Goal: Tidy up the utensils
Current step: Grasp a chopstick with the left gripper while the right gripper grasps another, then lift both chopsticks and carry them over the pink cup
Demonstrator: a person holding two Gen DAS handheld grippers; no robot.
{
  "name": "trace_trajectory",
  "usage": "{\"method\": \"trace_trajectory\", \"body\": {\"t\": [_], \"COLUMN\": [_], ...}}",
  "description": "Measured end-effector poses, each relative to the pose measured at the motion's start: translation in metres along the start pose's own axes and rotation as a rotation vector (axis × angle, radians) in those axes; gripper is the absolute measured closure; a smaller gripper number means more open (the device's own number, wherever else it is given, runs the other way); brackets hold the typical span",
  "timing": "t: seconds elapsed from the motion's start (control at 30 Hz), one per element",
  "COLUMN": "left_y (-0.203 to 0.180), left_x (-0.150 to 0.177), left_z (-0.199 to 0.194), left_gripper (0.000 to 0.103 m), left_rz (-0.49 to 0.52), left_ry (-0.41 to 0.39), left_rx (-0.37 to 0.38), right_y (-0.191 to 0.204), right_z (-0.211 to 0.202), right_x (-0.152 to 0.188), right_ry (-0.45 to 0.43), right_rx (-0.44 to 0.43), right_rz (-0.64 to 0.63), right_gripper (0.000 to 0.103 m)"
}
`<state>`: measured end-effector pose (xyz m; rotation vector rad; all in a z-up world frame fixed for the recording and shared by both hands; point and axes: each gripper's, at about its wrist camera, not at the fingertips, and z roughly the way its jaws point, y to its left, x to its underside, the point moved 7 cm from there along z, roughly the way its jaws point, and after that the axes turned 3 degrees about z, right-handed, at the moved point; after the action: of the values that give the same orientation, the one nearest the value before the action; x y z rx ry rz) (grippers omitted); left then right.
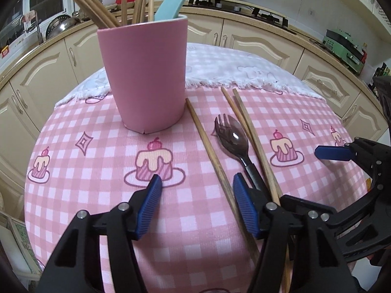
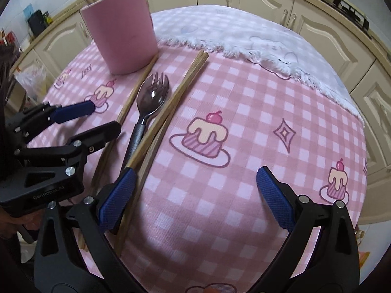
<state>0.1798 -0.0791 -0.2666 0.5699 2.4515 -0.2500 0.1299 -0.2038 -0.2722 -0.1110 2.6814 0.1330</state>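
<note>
A pink cup (image 1: 146, 73) stands on the checked tablecloth and holds several wooden chopsticks and a light blue utensil (image 1: 174, 0); it also shows in the right wrist view (image 2: 122, 29). To its right lie a single chopstick (image 1: 210, 153), a dark spork (image 1: 232, 139) and two more chopsticks (image 1: 254, 139). The spork (image 2: 151, 97) lies between the chopsticks (image 2: 178, 92) in the right wrist view. My left gripper (image 1: 196, 202) is open and empty, low over the table before the cup. My right gripper (image 2: 195, 197) is open and empty, right of the utensils.
A white fringed cloth (image 1: 244, 70) covers the far part of the round table. Cream kitchen cabinets (image 1: 256, 41) curve behind the table. The table edge (image 1: 31, 171) falls away at the left.
</note>
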Motion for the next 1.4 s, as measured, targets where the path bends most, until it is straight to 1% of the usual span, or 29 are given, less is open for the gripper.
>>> {"method": "trace_trajectory", "body": {"t": [0.17, 0.2, 0.33, 0.4, 0.5, 0.57, 0.6, 0.63, 0.67, 0.7, 0.73, 0.77, 0.8, 0.83, 0.87, 0.97, 1.07, 1.1, 1.23, 1.4], "left_y": [0.005, 0.006, 0.011, 0.011, 0.007, 0.006, 0.006, 0.005, 0.004, 0.003, 0.003, 0.002, 0.001, 0.000, 0.000, 0.001, 0.003, 0.002, 0.002, 0.002], "left_x": [-0.002, -0.002, -0.005, -0.007, -0.012, -0.017, -0.019, -0.021, -0.024, -0.027, -0.028, -0.030, -0.032, -0.033, -0.033, -0.031, -0.026, -0.026, -0.030, -0.040], "left_z": [0.000, 0.001, 0.003, 0.005, 0.011, 0.016, 0.018, 0.020, 0.021, 0.022, 0.023, 0.025, 0.026, 0.026, 0.026, 0.022, 0.013, 0.008, -0.010, -0.034], "left_gripper": [0.043, 0.043, 0.044, 0.044, 0.044, 0.044, 0.045, 0.049, 0.060, 0.067, 0.082, 0.095, 0.096, 0.097, 0.097, 0.097, 0.097, 0.098, 0.098, 0.098], "left_rz": [0.010, 0.012, 0.015, 0.032, 0.064, 0.076, 0.078, 0.081, 0.089, 0.095, 0.097, 0.101, 0.102, 0.100, 0.100, 0.073, 0.054, 0.048, 0.038, 0.028], "left_ry": [0.002, 0.005, 0.016, 0.027, 0.047, 0.063, 0.071, 0.079, 0.087, 0.094, 0.098, 0.105, 0.111, 0.116, 0.117, 0.112, 0.089, 0.072, 0.004, -0.083], "left_rx": [-0.014, -0.018, -0.020, -0.029, -0.045, -0.051, -0.053, -0.056, -0.049, -0.044, -0.045, -0.038, -0.030, -0.023, -0.021, 0.001, 0.022, 0.036, 0.046, 0.056], "right_y": [0.003, 0.003, 0.000, -0.007, -0.015, -0.014, -0.012, -0.010, -0.008, -0.005, -0.004, -0.001, 0.003, 0.007, 0.007, -0.004, -0.022, -0.031, -0.052, -0.068], "right_z": [0.003, 0.006, 0.010, 0.009, 0.011, 0.016, 0.019, 0.020, 0.022, 0.025, 0.027, 0.027, 0.028, 0.028, 0.028, 0.021, 0.005, -0.003, -0.024, -0.050], "right_x": [-0.002, -0.003, -0.011, -0.014, -0.024, -0.035, -0.042, -0.045, -0.051, -0.058, -0.063, -0.066, -0.068, -0.068, -0.067, -0.061, -0.058, -0.058, -0.059, -0.060], "right_ry": [0.026, 0.037, 0.039, 0.044, 0.046, 0.044, 0.042, 0.039, 0.039, 0.039, 0.039, 0.041, 0.047, 0.052, 0.053, 0.036, -0.023, -0.054, -0.151, -0.274], "right_rx": [0.032, 0.066, 0.079, 0.079, 0.079, 0.069, 0.069, 0.067, 0.062, 0.060, 0.063, 0.058, 0.049, 0.040, 0.035, 0.020, -0.024, -0.022, -0.044, -0.059], "right_rz": [-0.007, -0.015, 0.005, 0.027, 0.047, 0.042, 0.037, 0.035, 0.032, 0.016, 0.005, -0.009, -0.028, -0.052, -0.057, -0.012, 0.064, 0.091, 0.153, 0.204], "right_gripper": [0.006, 0.006, 0.008, 0.015, 0.019, 0.021, 0.025, 0.027, 0.035, 0.045, 0.052, 0.067, 0.081, 0.086, 0.096, 0.097, 0.097, 0.097, 0.097, 0.097]}}
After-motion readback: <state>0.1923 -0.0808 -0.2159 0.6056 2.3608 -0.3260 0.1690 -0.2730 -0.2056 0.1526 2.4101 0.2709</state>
